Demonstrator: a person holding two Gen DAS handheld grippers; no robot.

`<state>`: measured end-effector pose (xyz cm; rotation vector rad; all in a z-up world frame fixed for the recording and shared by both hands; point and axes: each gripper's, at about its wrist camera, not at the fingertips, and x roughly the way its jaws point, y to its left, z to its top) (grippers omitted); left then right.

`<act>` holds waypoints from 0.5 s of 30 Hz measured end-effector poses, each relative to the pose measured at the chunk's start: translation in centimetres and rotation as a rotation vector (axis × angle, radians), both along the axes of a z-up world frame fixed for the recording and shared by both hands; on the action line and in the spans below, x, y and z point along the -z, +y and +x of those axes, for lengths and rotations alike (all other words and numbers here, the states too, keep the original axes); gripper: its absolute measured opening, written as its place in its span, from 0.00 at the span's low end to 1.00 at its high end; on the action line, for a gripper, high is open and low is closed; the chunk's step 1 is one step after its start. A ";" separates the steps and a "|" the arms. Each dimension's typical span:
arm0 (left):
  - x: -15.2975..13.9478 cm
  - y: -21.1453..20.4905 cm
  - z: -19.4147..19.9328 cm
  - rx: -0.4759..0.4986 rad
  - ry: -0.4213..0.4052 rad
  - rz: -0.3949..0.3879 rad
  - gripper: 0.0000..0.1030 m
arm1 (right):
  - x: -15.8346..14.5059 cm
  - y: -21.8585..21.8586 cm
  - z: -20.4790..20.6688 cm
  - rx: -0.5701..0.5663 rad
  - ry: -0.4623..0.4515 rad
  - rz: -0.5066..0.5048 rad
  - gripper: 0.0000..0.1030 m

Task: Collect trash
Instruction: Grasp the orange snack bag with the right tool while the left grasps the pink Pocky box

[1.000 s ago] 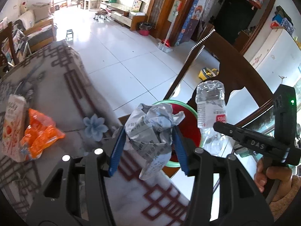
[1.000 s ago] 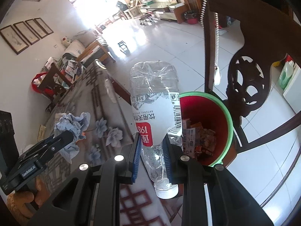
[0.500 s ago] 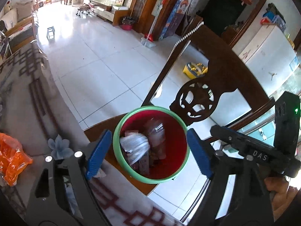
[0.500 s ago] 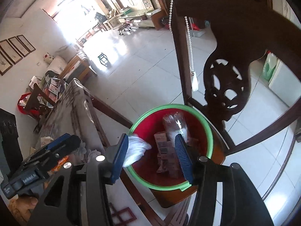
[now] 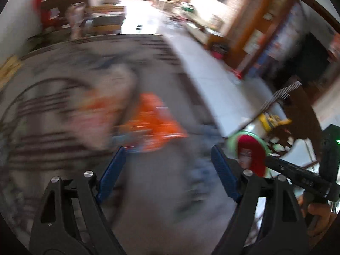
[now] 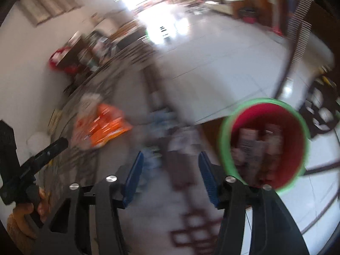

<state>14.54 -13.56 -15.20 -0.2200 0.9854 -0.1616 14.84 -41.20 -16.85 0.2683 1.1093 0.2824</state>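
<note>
Tablecloth (image 5: 148, 201) lies bare between left tool (image 5: 167, 172) blades.

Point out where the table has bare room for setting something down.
Bare cloth lies under both open grippers, between the orange wrapper and the near table edge. Around the wrapper and the pale packet behind it is crowded. The bin is already part full.

White tiled floor (image 6: 223, 48), glare from bright far end. Framed pictures (image 6: 48, 8) on white wall (image 6: 27, 68). Dark carved chair (image 5: 297, 114) right. Patterned grey tablecloth (image 5: 63, 80). Both views motion-blurred.
</note>
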 end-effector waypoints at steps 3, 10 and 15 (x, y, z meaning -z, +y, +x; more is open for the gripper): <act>0.0 5.8 -1.0 -0.113 0.020 0.006 0.77 | 0.3 5.9 1.6 -0.126 -0.014 -0.027 0.60; 0.6 12.9 -1.4 -0.205 0.017 0.010 0.79 | 3.2 17.8 6.0 -0.364 -0.035 -0.138 0.62; 1.8 14.3 0.3 -0.224 0.023 -0.015 0.79 | 6.8 20.6 8.7 -0.398 0.037 -0.214 0.58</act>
